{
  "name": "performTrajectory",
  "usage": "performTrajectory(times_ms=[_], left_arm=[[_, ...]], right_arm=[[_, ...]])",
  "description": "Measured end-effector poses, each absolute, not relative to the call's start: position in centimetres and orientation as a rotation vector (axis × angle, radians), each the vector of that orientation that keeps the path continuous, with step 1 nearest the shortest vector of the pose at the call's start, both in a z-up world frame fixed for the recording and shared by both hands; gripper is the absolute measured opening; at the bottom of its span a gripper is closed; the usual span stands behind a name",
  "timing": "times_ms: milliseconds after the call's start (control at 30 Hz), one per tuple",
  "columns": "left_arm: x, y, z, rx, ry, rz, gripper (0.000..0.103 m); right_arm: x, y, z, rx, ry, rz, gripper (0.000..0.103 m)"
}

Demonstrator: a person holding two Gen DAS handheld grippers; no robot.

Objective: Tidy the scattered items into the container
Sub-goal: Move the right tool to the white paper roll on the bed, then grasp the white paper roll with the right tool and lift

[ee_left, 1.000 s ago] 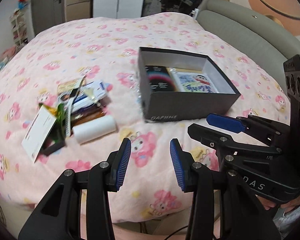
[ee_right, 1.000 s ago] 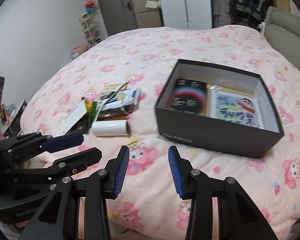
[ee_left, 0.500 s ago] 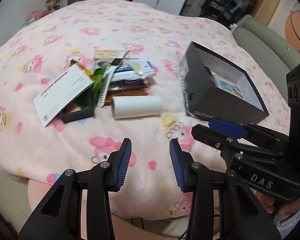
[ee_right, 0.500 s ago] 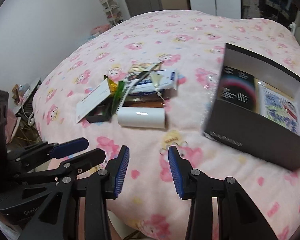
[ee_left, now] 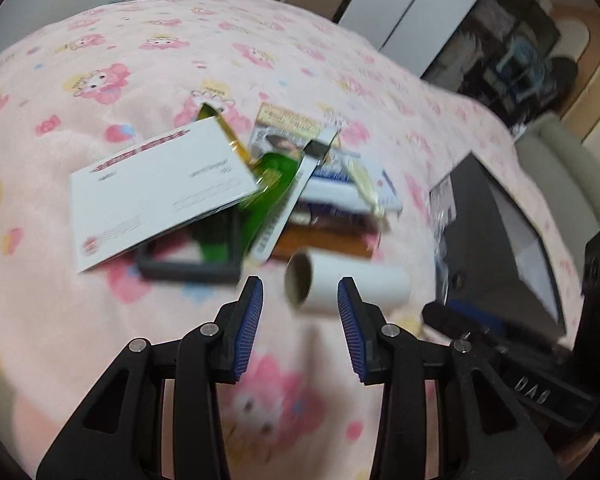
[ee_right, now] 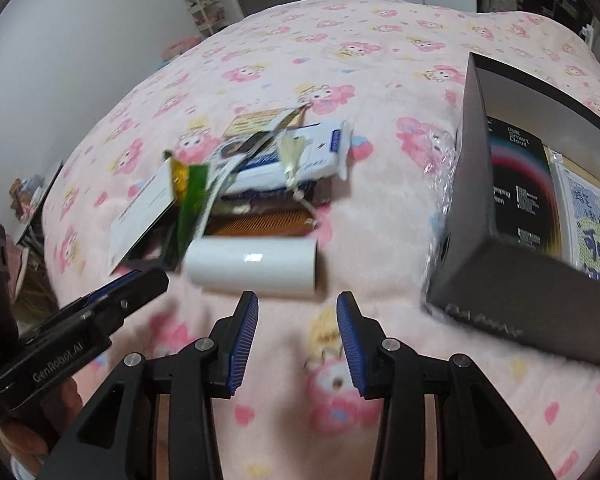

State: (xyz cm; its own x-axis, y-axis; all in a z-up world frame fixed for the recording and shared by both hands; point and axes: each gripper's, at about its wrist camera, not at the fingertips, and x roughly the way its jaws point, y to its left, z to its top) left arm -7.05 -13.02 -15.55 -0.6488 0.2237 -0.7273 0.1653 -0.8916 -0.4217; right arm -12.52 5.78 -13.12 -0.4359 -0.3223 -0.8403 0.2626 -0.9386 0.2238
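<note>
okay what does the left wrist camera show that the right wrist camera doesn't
Only the left wrist view shows the white roll's hollow end and the whole white card. Only the right wrist view shows inside the dark box: a black packet and a cartoon print. Both show the pile, the roll, the pink blanket and open grippers.

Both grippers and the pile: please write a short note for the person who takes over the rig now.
Left gripper: open, empty, white roll just ahead.
Right gripper: open, empty, near the same roll.
Black box sits right of the pile and holds two flat packs.
Left to do: roll, white card, green packet, comb, blue-white pack all lie on the pink blanket.
</note>
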Motion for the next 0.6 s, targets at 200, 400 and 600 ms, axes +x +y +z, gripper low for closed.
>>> performTrajectory(times_ms=[200, 400, 600], left_arm=[[-7.9, -13.2, -17.5, -1.306, -0.727, 2.701, 0.039], [-7.8, -13.3, -17.9, -1.288, -0.757, 2.641, 0.032], [-7.2, -12.3, -17.3, -1.254, -0.697, 2.629, 0.029]], right_arm=[[-14.6, 4.9, -14.8, 1.451, -0.083, -2.382, 0.037], [-14.4, 3.4, -14.7, 1.388, -0.046, -2.315, 0.038], [-13.1, 3.9, -14.2, 1.397, -0.087, -2.287, 0.038]])
